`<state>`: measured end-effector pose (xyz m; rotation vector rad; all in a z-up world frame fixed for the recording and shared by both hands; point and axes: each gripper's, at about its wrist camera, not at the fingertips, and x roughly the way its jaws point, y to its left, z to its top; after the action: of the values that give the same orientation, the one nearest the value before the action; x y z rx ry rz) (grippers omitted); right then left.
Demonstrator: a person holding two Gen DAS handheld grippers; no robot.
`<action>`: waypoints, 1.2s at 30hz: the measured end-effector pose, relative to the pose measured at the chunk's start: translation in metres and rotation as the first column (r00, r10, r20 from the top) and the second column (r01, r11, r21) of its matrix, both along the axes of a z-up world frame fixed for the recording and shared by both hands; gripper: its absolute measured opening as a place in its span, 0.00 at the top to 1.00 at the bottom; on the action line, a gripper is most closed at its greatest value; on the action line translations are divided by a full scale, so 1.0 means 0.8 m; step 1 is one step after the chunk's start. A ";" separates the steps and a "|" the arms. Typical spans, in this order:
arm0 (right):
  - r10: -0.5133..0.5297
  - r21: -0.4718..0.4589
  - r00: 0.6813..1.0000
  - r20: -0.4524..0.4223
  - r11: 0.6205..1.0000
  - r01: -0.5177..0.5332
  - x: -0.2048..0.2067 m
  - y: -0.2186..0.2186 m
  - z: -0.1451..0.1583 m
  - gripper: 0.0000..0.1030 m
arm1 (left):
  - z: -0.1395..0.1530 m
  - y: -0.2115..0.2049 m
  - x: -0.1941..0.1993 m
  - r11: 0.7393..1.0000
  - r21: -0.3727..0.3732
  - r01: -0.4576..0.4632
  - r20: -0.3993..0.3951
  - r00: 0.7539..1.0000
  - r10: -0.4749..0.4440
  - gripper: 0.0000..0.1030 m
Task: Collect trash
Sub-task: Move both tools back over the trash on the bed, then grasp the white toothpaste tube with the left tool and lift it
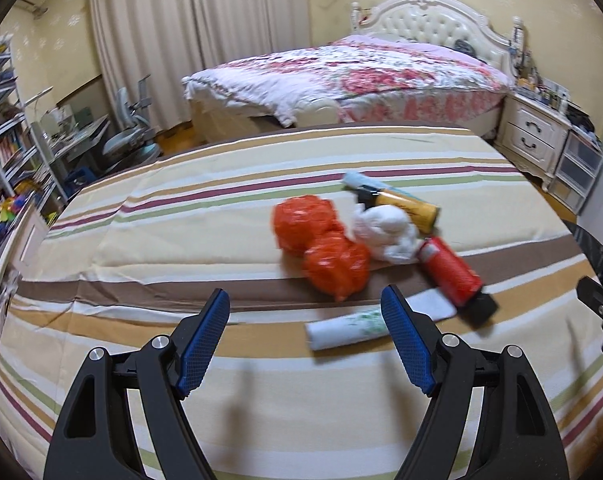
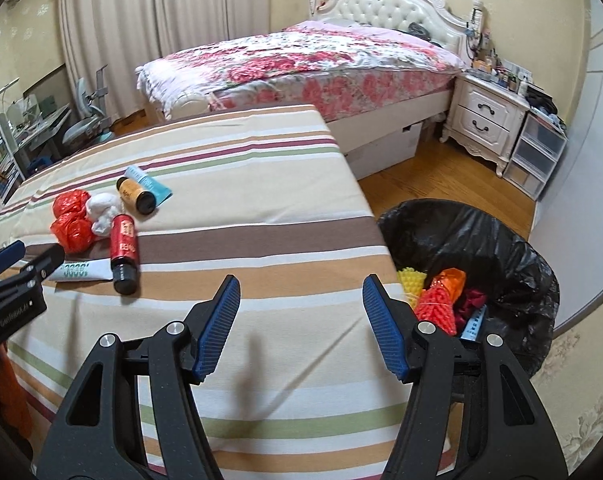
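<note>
Trash lies in a cluster on the striped table (image 1: 181, 240): two crumpled orange bags (image 1: 321, 248), a white wad (image 1: 385, 232), a red bottle with a black cap (image 1: 451, 272), a yellow bottle (image 1: 409, 208), a light blue tube (image 1: 361, 182) and a white tube (image 1: 349, 326). My left gripper (image 1: 305, 308) is open and empty, just short of the white tube. My right gripper (image 2: 301, 296) is open and empty over the table's right edge, beside the black-lined trash bin (image 2: 501, 240). The cluster shows at the left in the right wrist view (image 2: 97, 224).
The bin holds several red, orange and yellow scraps (image 2: 437, 296). A flowered bed (image 2: 301, 60) and a white nightstand (image 2: 481, 120) stand behind. A desk, chair and shelves (image 1: 41, 140) line the left wall. Wood floor (image 2: 441, 184) lies right of the table.
</note>
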<state>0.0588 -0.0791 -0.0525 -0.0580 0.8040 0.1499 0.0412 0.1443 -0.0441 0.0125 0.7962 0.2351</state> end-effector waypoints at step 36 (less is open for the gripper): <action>0.016 0.017 0.999 -0.030 1.000 -0.016 -0.007 0.005 -0.015 0.40 | -0.009 0.001 -0.024 0.996 -0.064 0.054 -0.063 0.996 -0.058 0.27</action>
<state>0.0529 -0.0750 -0.0642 -0.0463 0.8328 0.1733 0.0223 0.1451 -0.0514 -0.0166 0.8661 0.1574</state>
